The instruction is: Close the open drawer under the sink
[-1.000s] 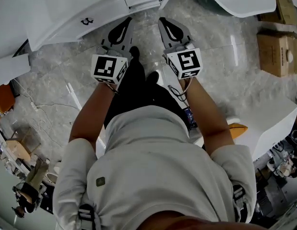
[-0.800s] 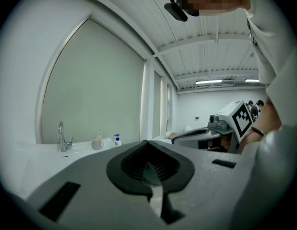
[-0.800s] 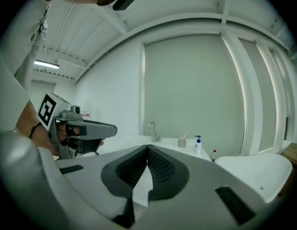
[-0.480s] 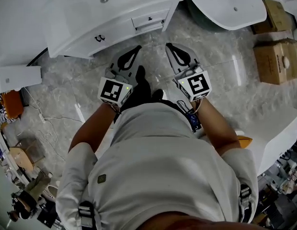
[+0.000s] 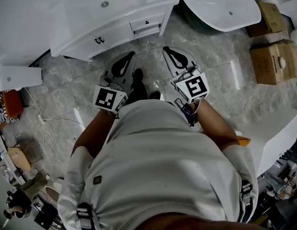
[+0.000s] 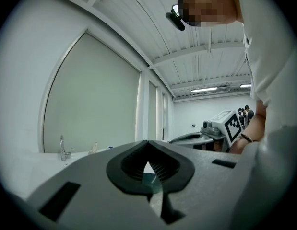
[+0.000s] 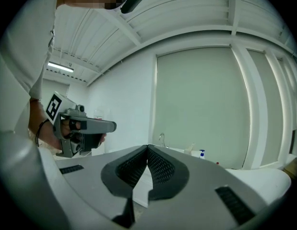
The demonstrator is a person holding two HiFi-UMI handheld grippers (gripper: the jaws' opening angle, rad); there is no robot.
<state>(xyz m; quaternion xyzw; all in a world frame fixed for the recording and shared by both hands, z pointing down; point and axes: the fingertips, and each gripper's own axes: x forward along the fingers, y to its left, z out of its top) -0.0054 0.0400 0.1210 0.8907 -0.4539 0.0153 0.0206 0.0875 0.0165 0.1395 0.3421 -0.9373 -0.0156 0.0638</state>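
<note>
The white vanity (image 5: 76, 20) with its sink stands at the top of the head view. Its small drawer (image 5: 147, 23) with a dark handle seems to stand slightly out of the cabinet front. My left gripper (image 5: 130, 54) and right gripper (image 5: 165, 48) are held side by side over the marble floor, well short of the vanity, both shut and empty. In the left gripper view the left gripper (image 6: 147, 141) has its jaws meeting, with the faucet (image 6: 63, 150) far off. The right gripper (image 7: 148, 146) looks the same in its own view, with the faucet (image 7: 161, 139) beyond.
A white tub-shaped basin (image 5: 220, 6) lies at the top right, with cardboard boxes (image 5: 273, 54) beside it. A white counter (image 5: 278, 128) is at the right, a white box (image 5: 18, 75) and a floor cable (image 5: 42, 119) at the left. People stand far off (image 6: 246, 113).
The head view has pulled back from the vanity, which now shows whole with its sink. Both grippers have risen together and stayed shut.
</note>
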